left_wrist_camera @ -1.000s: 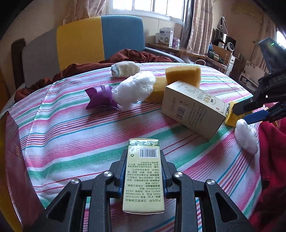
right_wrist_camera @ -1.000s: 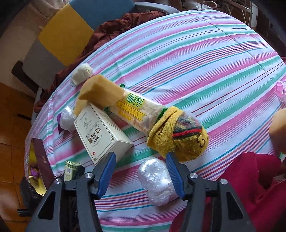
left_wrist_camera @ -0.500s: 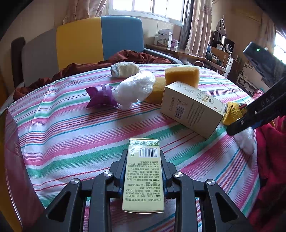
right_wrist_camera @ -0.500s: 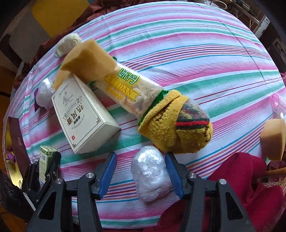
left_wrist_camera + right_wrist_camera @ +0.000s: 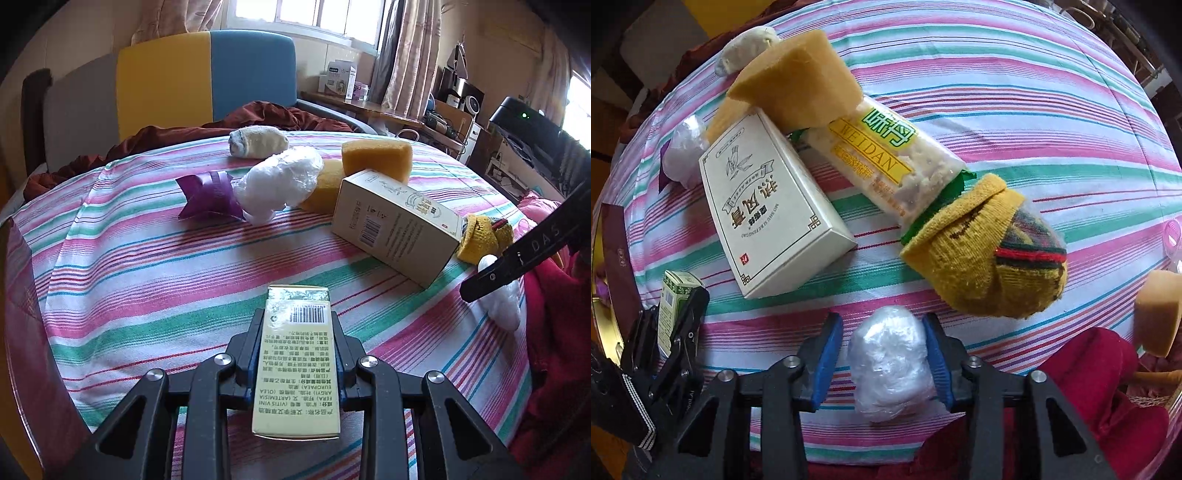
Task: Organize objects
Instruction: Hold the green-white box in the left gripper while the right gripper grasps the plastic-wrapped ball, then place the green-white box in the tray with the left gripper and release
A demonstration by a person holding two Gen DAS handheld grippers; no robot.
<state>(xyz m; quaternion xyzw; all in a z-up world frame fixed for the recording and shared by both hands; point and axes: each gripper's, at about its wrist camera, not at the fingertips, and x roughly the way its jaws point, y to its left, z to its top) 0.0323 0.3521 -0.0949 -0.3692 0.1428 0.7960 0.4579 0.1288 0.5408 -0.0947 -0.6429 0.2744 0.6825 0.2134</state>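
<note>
Near half of desk ahead of left gripper: bare striped cloth, open lane. Far side blocked by purple wrapper, white plastic bundle, sponge, cream carton lying touching or just beside each other. Right edge tight: yellow sock roll, snack bag, red cloth near right gripper.

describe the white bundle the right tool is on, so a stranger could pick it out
On the striped table, near edge, below the yellow sock: the plastic bundle between the right tool's blue pads. The other white bundle sits farther back, beside purple wrapping.
</note>
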